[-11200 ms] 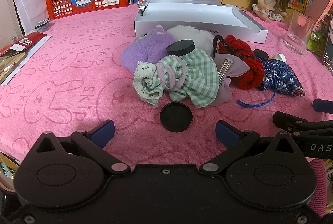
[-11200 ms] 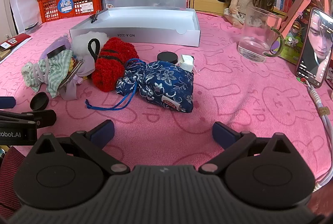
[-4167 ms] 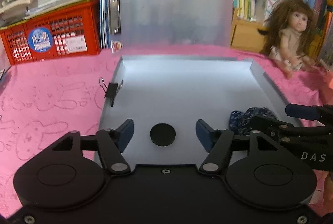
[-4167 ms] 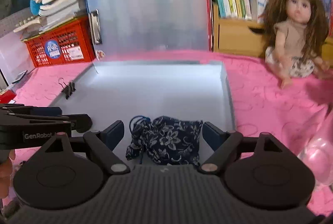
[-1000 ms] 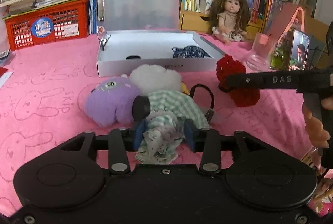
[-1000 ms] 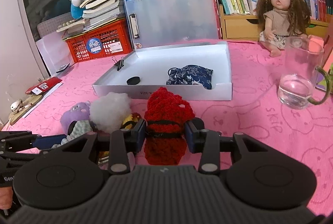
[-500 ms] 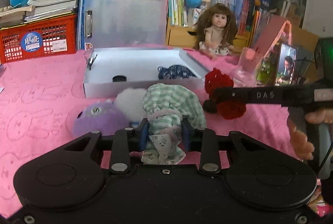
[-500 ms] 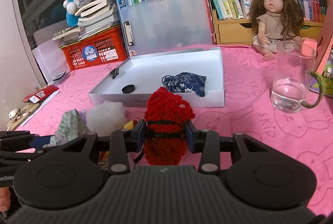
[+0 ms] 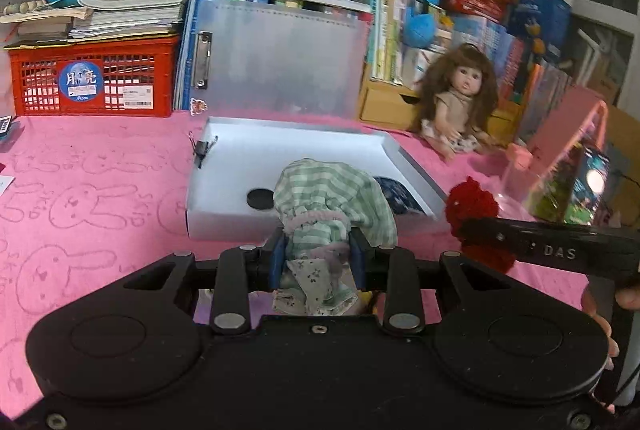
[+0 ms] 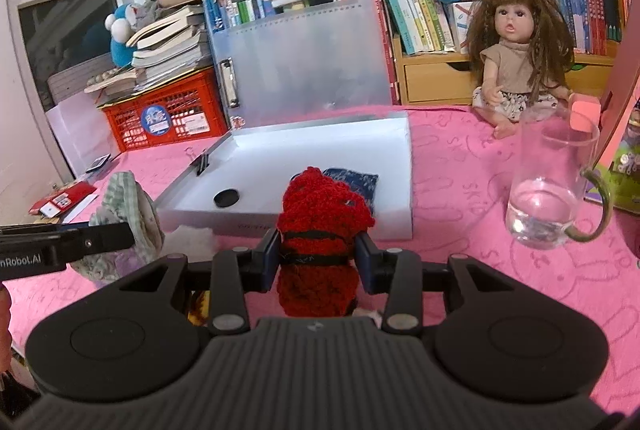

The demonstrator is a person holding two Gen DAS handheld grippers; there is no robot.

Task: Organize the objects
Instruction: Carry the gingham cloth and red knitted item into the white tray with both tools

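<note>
Both of my loads have come up off the pink tablecloth [image 10: 460, 190] in the last moment: a second ago the green checked doll garment [image 9: 334, 206] was still on the pile beside the purple plush and the white fluff, and now it hangs in the air in front of the white tray [image 9: 224, 218], while the red crocheted pouch [image 10: 320, 230] has risen with it on the other side. That tells me the pick-up is done for both and what remains, as I judge it, is the carry forward and the release into the tray, where the black round lid [image 9: 260, 197] and the blue floral pouch [image 10: 354, 180] already lie. My left gripper [image 9: 318, 256] is closed narrow on the gathered waist of the garment, the blue pads pinching the cloth from both sides, with loose fabric spilling above and below. My right gripper [image 10: 318, 256] is clamped on the middle of the red pouch, right at its black band, the yarn bulging over and under the fingers. Both bundles sit short of the tray's near wall, not yet over it. The glass mug [image 10: 552, 198] with water stands well to the right, near my likely path, so I would keep the right load clear of it.
</note>
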